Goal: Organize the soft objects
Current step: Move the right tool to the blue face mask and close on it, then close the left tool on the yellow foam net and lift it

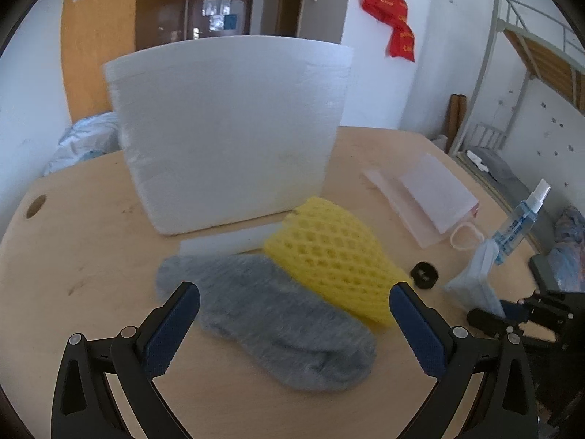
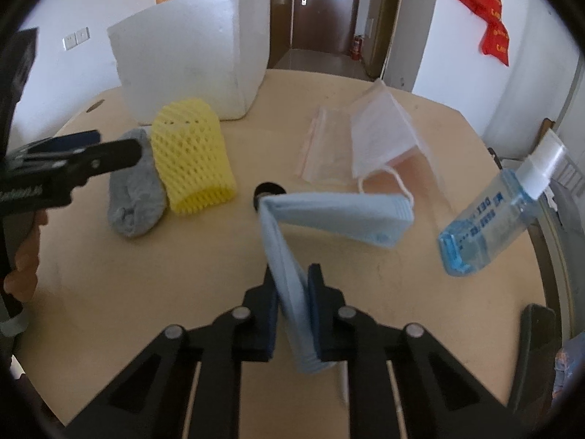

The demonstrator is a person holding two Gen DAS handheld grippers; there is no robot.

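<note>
At lower centre my right tool [image 2: 292,292] pinches the limp, featherlight blue face mask [image 2: 329,216] by one folded edge, while my left tool [image 1: 292,329] hangs spread over the soft grey sock [image 1: 278,325] on the worktop [image 1: 91,256], best gripped mid-body.

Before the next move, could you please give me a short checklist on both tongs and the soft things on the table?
1. Right tongs shut on the blue face mask: ok, pads pinch its folded edge.
2. Mask free of the spray bottle and the pink mask: ok, apart.
3. Left tongs open over the grey sock: ok, pads not touching it.
4. Sock clear of the yellow foam net: not ok, they lie against each other.
5. White foam box upright, reachable: ok.
6. Box has room inside: cannot tell, the interior is hidden.
</note>
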